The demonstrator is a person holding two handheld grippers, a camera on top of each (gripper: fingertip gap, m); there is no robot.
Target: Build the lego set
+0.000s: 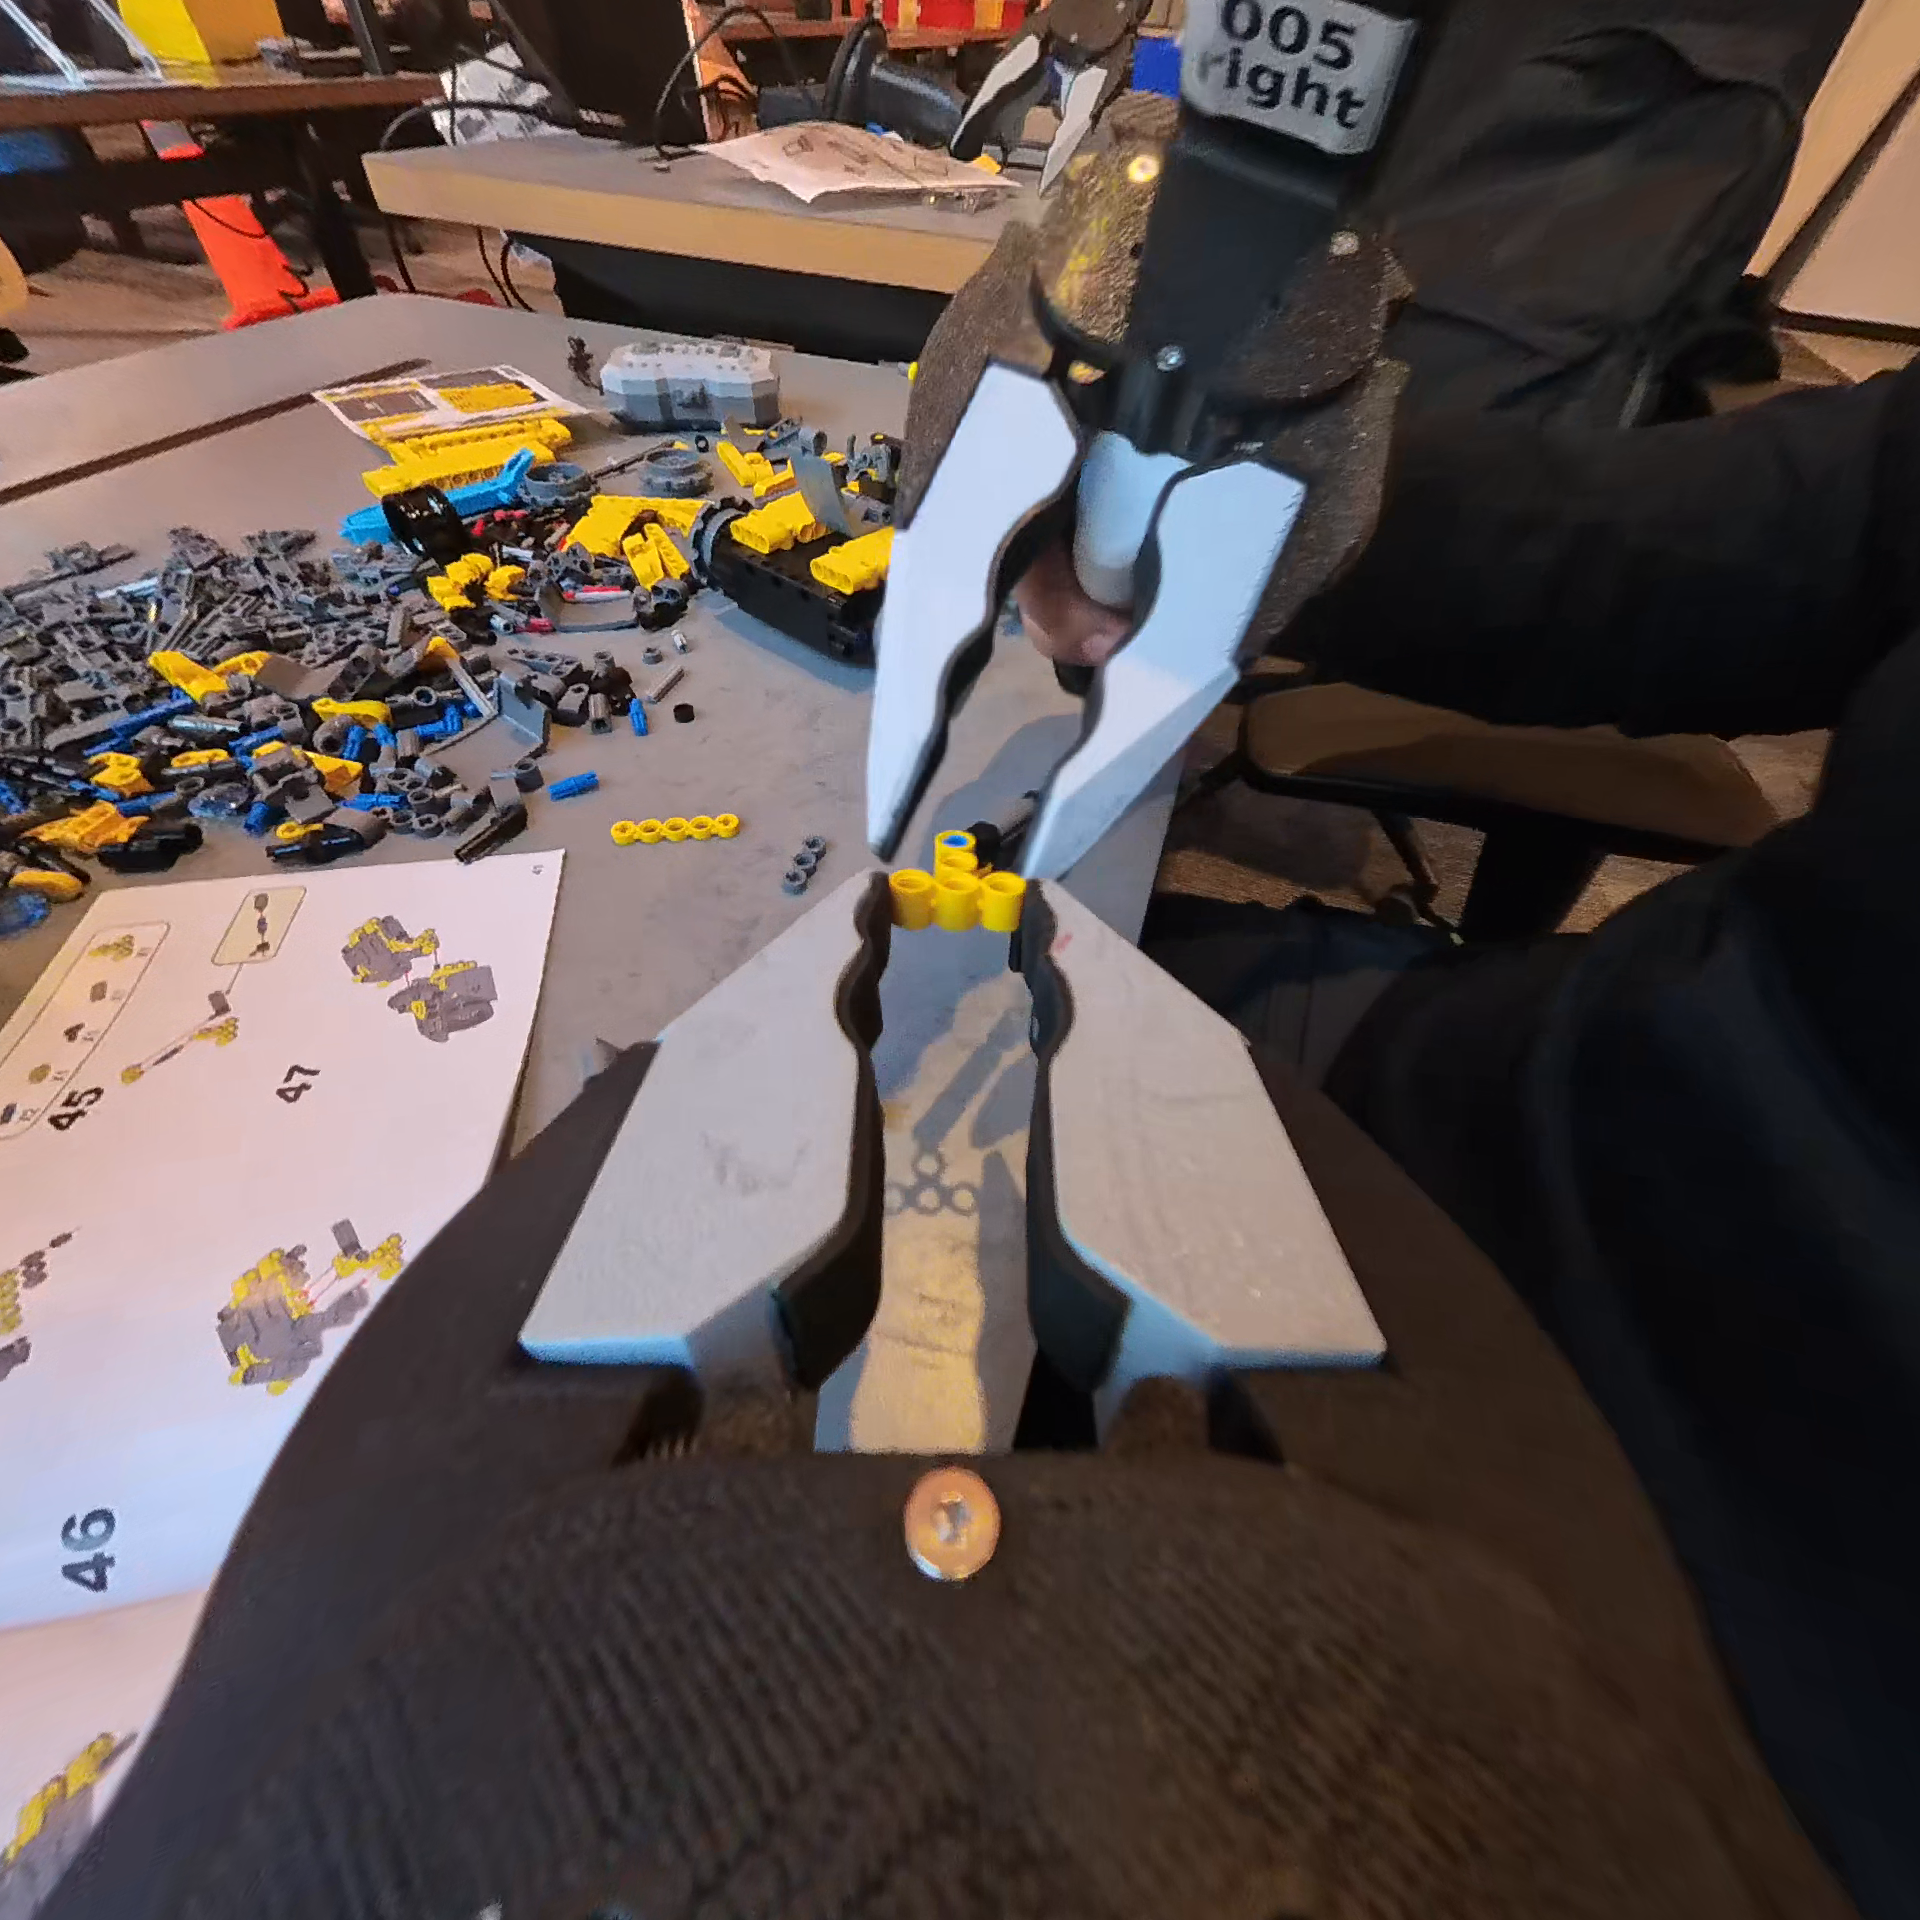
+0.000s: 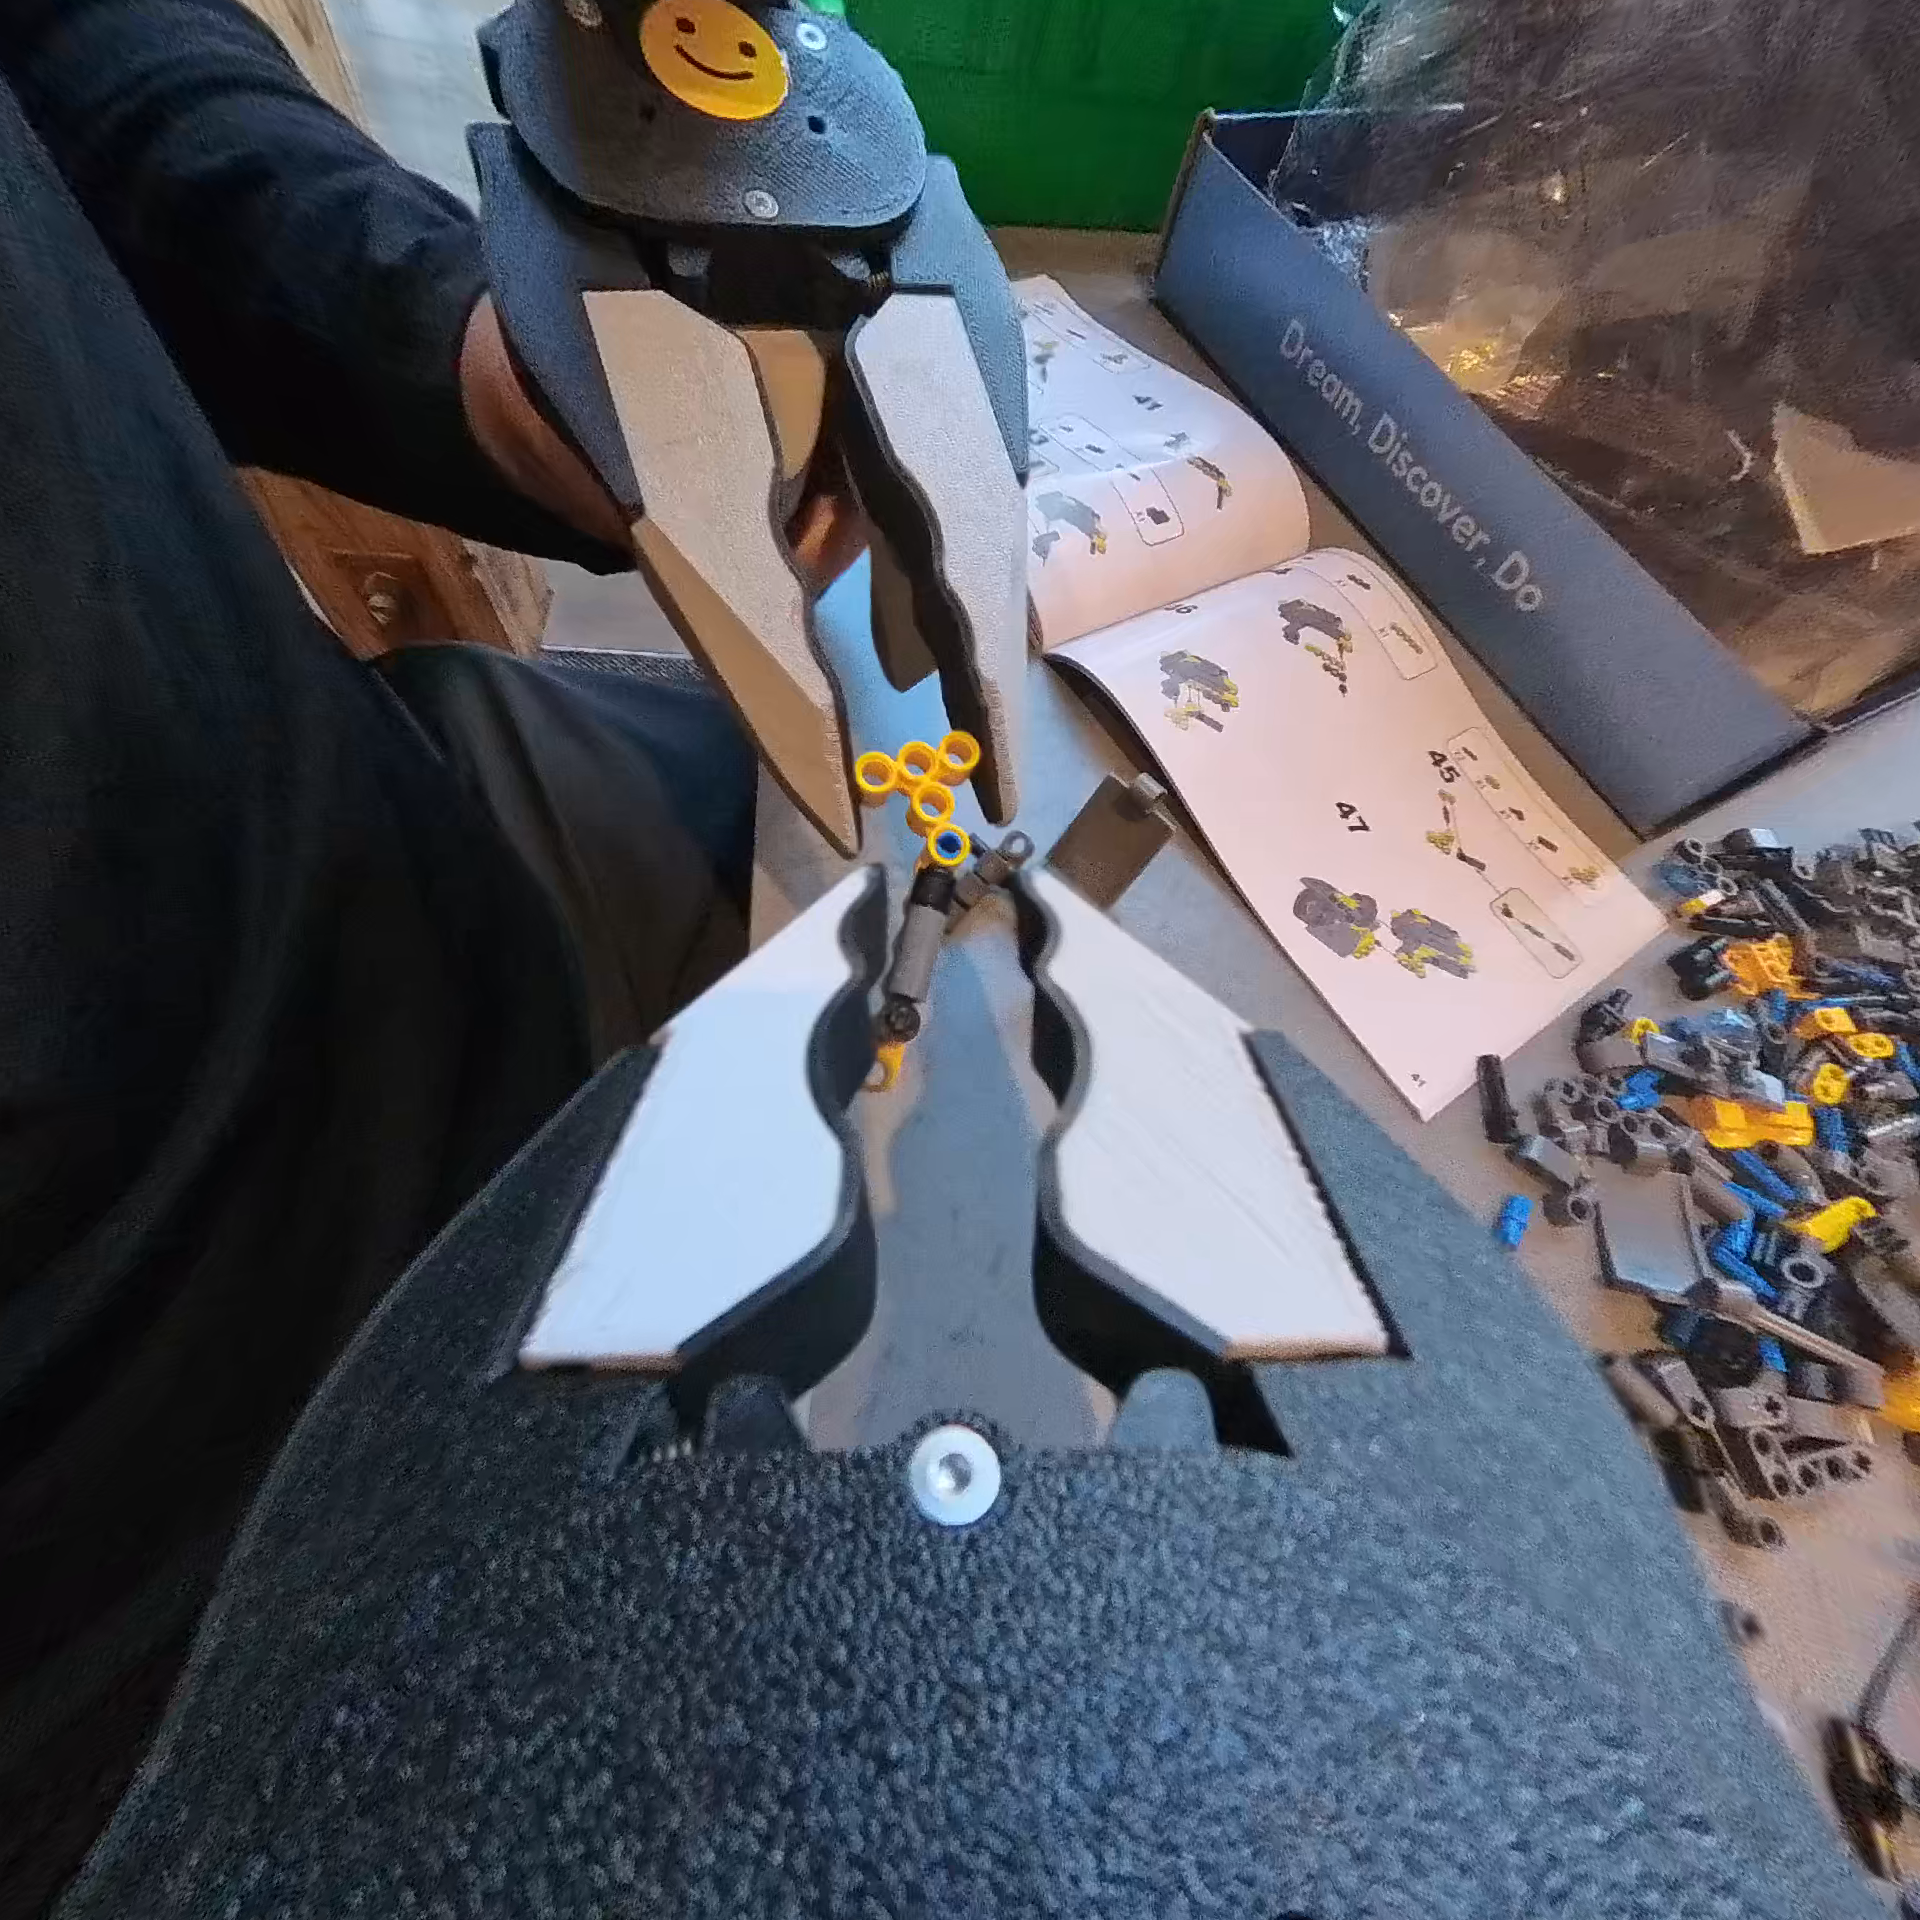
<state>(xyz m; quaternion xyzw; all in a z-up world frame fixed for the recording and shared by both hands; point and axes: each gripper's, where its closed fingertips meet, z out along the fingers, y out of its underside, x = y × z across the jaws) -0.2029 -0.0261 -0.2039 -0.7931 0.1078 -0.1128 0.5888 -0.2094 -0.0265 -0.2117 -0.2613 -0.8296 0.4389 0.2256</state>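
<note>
Yellow T-shaped beam (image 1: 956, 896) with round holes, one hole filled by a blue pin (image 1: 958, 840), sits pinched at the very tips of the left gripper (image 1: 956, 904); jaws closed onto its two ends, beam spanning the gap. In the right wrist view the same beam (image 2: 920, 781) shows as a row of three rings plus a stem running toward the camera.

Right gripper (image 2: 948, 878) points at the left one tip to tip, above the grey table (image 1: 748, 727). It has a dark grey rod assembly (image 2: 920, 951), slim, with black joints and a small yellow end piece, lying along its left finger; a grey connector end (image 2: 1003, 854) sits at the tips. Jaws narrowed at the tips; firm clamp or loose contact on the rod, cannot tell. Rod's tip is just beside the beam's blue-pinned hole, touching or nearly so.

Open instruction booklet (image 2: 1340, 790) lies beside the grippers. Pile of grey, blue and yellow loose parts (image 1: 260, 686) farther off on the table. Short yellow five-hole beam (image 1: 675, 829) lies alone near the booklet. Dark blue box (image 2: 1455, 520) behind the booklet. Person's dark sleeves fill one side of each view.
</note>
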